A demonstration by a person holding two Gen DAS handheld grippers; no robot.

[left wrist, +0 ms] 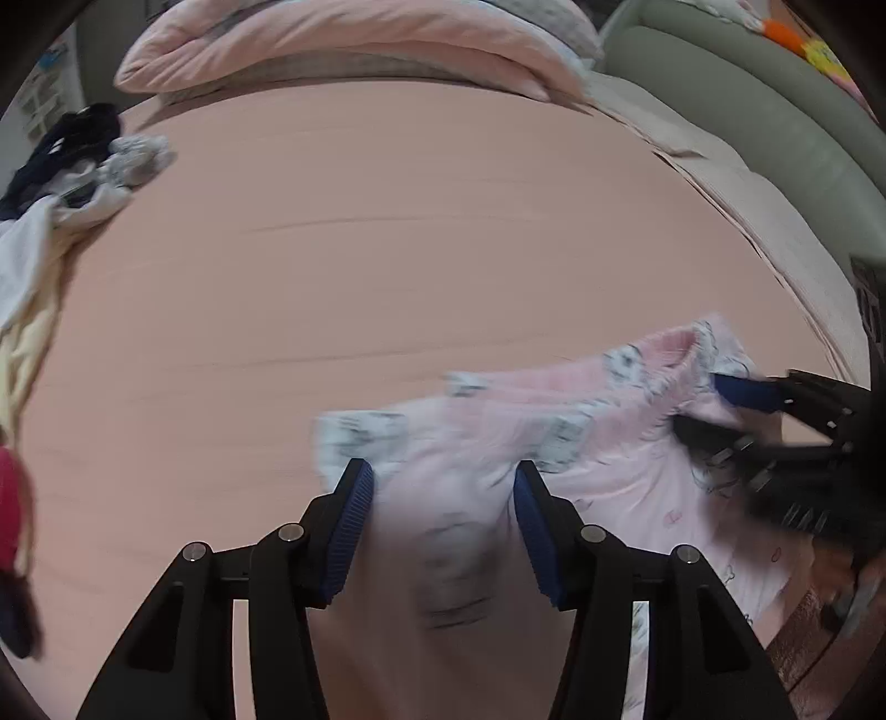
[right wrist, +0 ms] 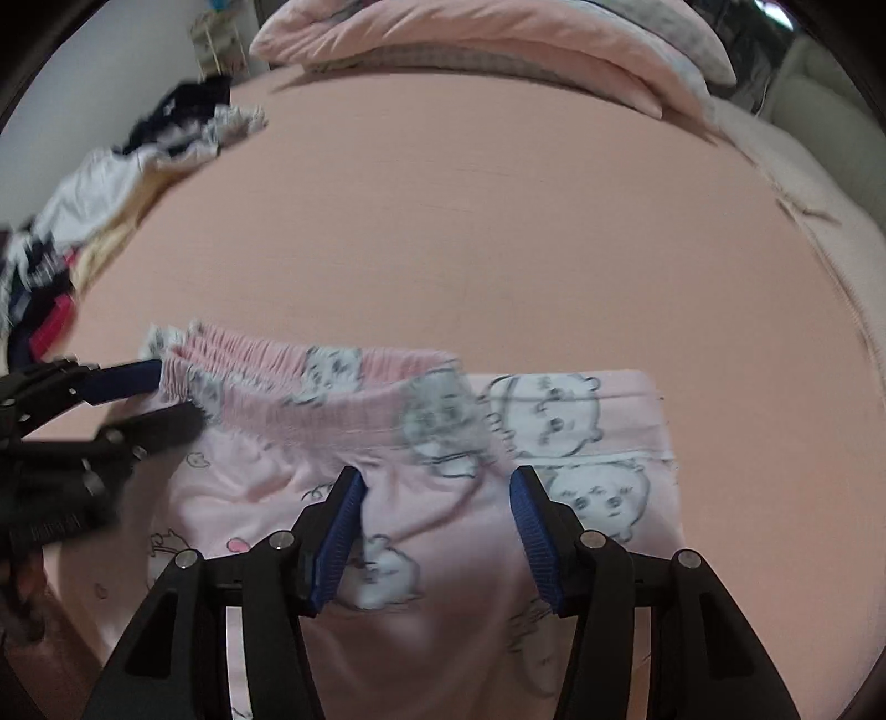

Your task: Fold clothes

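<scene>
Pink pants printed with white cartoon animals lie at the near edge of the pink bed sheet, with the gathered waistband on the far side. My right gripper hovers over the middle of the pants, jaws apart and cloth showing between the pads without being pinched. My left gripper comes in from the left, its fingers straddling the waistband's left end. In the left wrist view the pants are blurred. The left gripper stands open over them, and the right gripper is at the far right.
A heap of dark, white and cream clothes lies at the bed's left side, and a red piece lies nearer. A folded pink quilt is at the back. A grey-green padded rail runs along the right.
</scene>
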